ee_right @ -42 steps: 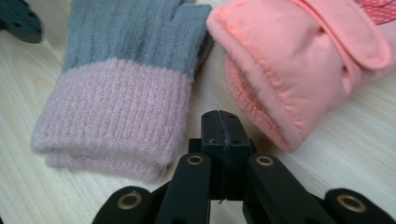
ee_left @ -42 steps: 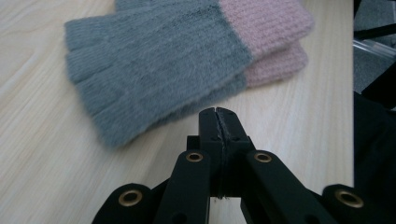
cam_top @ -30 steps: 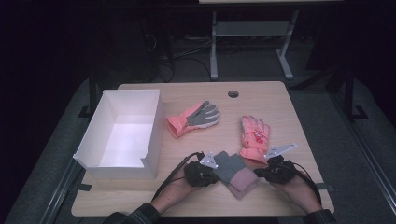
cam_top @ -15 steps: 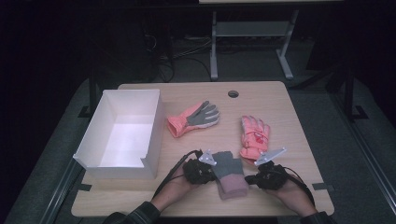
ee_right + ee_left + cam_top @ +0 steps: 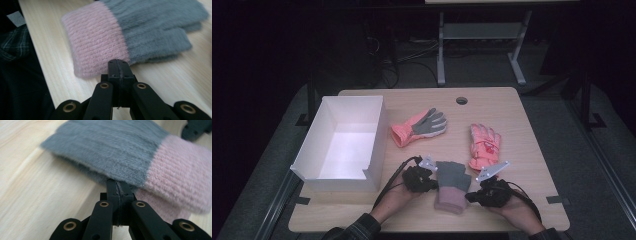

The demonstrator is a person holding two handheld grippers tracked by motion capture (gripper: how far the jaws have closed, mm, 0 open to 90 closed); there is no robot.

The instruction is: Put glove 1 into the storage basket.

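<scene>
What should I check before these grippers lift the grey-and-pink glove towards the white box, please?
1. Left gripper at the grey-and-pink glove: ok, jaws shut against its grey edge.
2. Fabric pinched by the left gripper: cannot tell.
3. Right gripper gripping the pink cuff: cannot tell, jaws shut at its edge.
4. White box upright and open: ok.
5. Orange-and-grey glove lies off the way to the box: ok.
</scene>
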